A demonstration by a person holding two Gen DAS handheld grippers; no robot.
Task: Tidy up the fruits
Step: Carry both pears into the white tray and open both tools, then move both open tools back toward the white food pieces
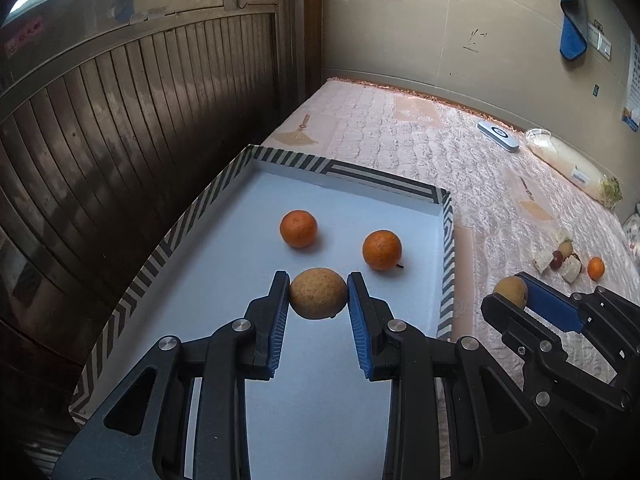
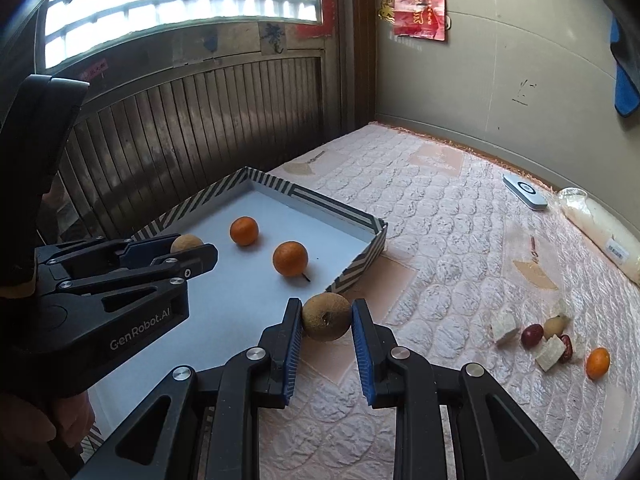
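left gripper (image 1: pixel 318 294): clamped on a round tan rough-skinned fruit (image 1: pixel 318 293), over the shallow striped-rim white tray (image 1: pixel 384 179)
right gripper (image 2: pixel 326 317): clamped on a second round tan fruit with a dimple (image 2: pixel 326 317), over the quilted pink mattress (image 2: pixel 440 240), just outside the tray
handling: probably light, firm, rolls; grip across the widest part

**Daylight from the window, dark at the rims**

From my claws I see a dim room lit by the window (image 2: pixel 180 12), which is blown out to white glare. The white tray floor (image 1: pixel 328 208) takes a cool bluish cast, and the oranges (image 1: pixel 298 229) drop soft short shadows on it. The slatted wall (image 1: pixel 120 140) stays dark. Straight lines bow outward, and the corners fade to black. Focus is sharp in the middle, softer toward the edges.
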